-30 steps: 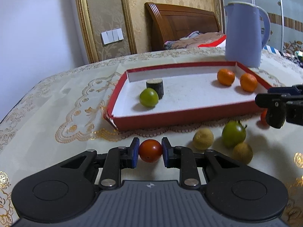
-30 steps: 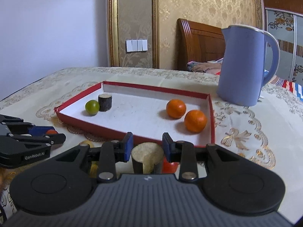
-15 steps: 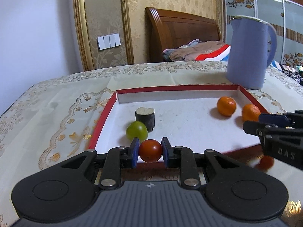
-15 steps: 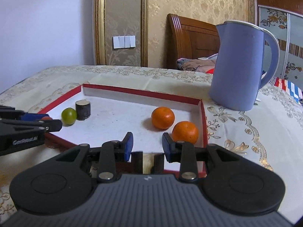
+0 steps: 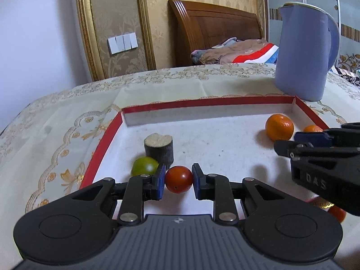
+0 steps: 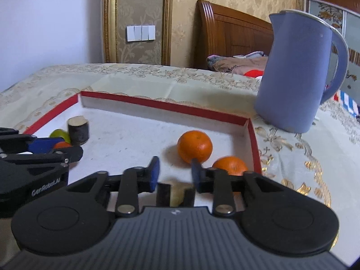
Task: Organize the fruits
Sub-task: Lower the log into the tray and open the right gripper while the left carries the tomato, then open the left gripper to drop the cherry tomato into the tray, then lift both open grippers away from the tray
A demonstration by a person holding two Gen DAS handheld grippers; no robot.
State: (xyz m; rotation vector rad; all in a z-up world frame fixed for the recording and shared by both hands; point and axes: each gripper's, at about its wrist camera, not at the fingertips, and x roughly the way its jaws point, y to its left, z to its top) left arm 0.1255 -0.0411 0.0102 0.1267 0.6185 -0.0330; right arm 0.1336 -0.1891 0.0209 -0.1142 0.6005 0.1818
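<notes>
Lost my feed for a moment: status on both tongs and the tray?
Left tongs shut on red tomato, over tray. Right tongs shut on dark cut piece, sitting low. Orange close ahead of it.

Soft, fairly dim indoor light gives a cool tint. Fisheye bending curves the gilded wall frame (image 5: 85,33) and the cloth-covered worktop (image 6: 135,78). Faint shadows sit beside the round orange fruit (image 6: 194,146). The right view is slightly blurred.

Black hand-held gripper (image 5: 178,178), blue pads (image 5: 160,178)
</notes>
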